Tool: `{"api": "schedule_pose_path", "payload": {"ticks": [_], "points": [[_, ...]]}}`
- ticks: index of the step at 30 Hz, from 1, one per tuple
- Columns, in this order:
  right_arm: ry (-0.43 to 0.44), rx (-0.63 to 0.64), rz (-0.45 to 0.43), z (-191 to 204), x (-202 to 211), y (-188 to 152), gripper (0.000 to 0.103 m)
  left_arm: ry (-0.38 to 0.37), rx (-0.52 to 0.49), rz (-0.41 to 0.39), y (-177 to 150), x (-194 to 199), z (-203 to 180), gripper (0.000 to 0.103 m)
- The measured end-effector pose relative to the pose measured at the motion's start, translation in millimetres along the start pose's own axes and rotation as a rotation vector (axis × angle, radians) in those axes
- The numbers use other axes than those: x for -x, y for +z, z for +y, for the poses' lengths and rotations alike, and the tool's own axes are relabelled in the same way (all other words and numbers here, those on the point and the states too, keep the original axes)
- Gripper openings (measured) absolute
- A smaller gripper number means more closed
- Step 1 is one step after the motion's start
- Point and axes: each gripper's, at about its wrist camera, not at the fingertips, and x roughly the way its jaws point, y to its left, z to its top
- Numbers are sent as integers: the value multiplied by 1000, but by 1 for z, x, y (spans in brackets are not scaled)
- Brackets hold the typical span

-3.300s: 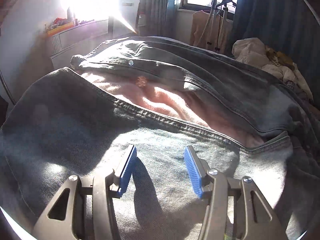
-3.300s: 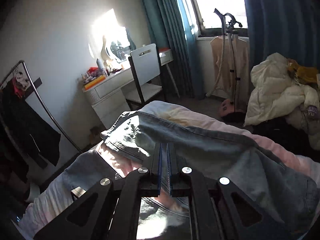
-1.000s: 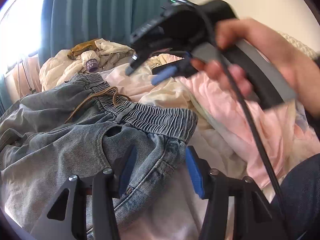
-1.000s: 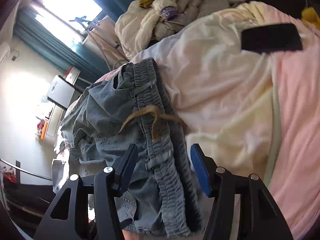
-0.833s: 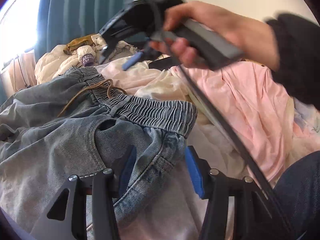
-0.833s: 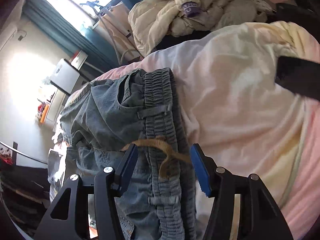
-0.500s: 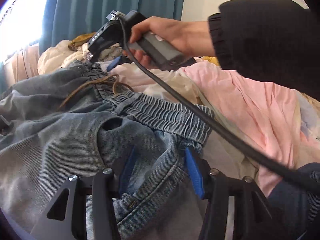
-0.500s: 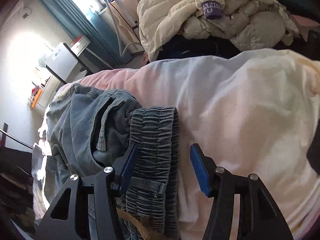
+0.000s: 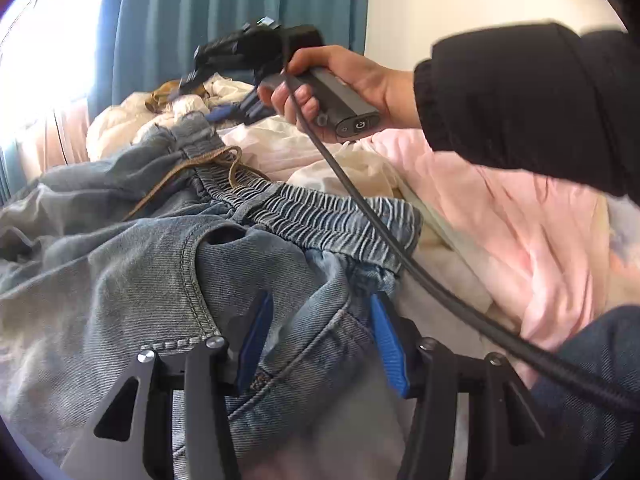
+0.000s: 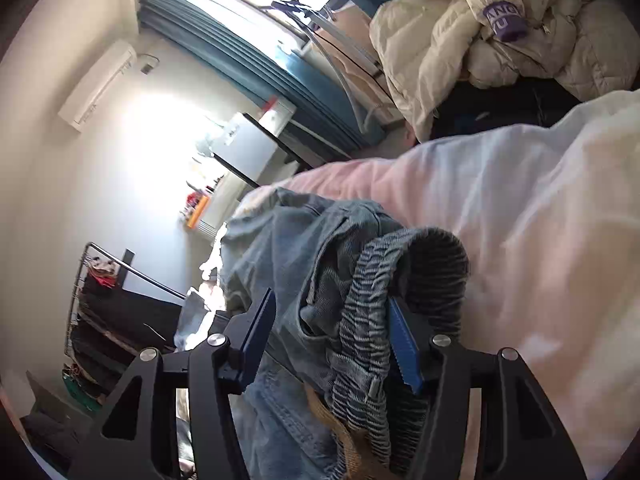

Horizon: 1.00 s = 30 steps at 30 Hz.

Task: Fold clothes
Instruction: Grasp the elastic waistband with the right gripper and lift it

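Light-blue jeans (image 9: 132, 276) with an elastic waistband (image 9: 320, 218) and a brown drawstring (image 9: 192, 176) lie on the bed. My left gripper (image 9: 318, 328) is open, its blue pads on either side of the denim at the near waist corner. My right gripper (image 10: 330, 332) is open at the far end of the jeans (image 10: 296, 240); the bunched waistband (image 10: 368, 308) sits between its jaws, against the right pad. In the left wrist view a hand holds the right gripper (image 9: 224, 92) over that far end.
Pink and cream bedding (image 9: 520, 220) covers the bed. A pile of cream clothes (image 10: 500, 28) lies beyond the bed. The right gripper's black cable (image 9: 380, 240) crosses the waistband. A desk and chair (image 10: 248, 152) and a clothes rack (image 10: 108, 300) stand by the wall.
Both grippers moved from the trouser legs to the waist. In the last second the right gripper moved to the far waistband end and tilted; the left closed in on the near corner.
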Motion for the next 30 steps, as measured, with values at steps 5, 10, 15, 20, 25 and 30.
{"api": "schedule_pose_path", "payload": {"ticks": [5,10,15,20,25,30], "points": [[-149,-16,90,-10,-27,-7,55,5,-22,24,2,-10,-1,52],[-242,-95,58,-17,-31,-6,39,-10,-67,12,4,-4,-9,52],[-328,-45,22,4,-19,-7,8,-38,-96,-16,6,-3,-15,52],[-270,-49,-30,11,0,-14,7,-29,-111,17,11,-19,-23,52],[-328,-43,-85,20,8,-13,6,75,-164,53,13,-32,-40,52],[-437,-66,-126,26,18,-9,5,85,-123,49,25,-33,-35,42]]}}
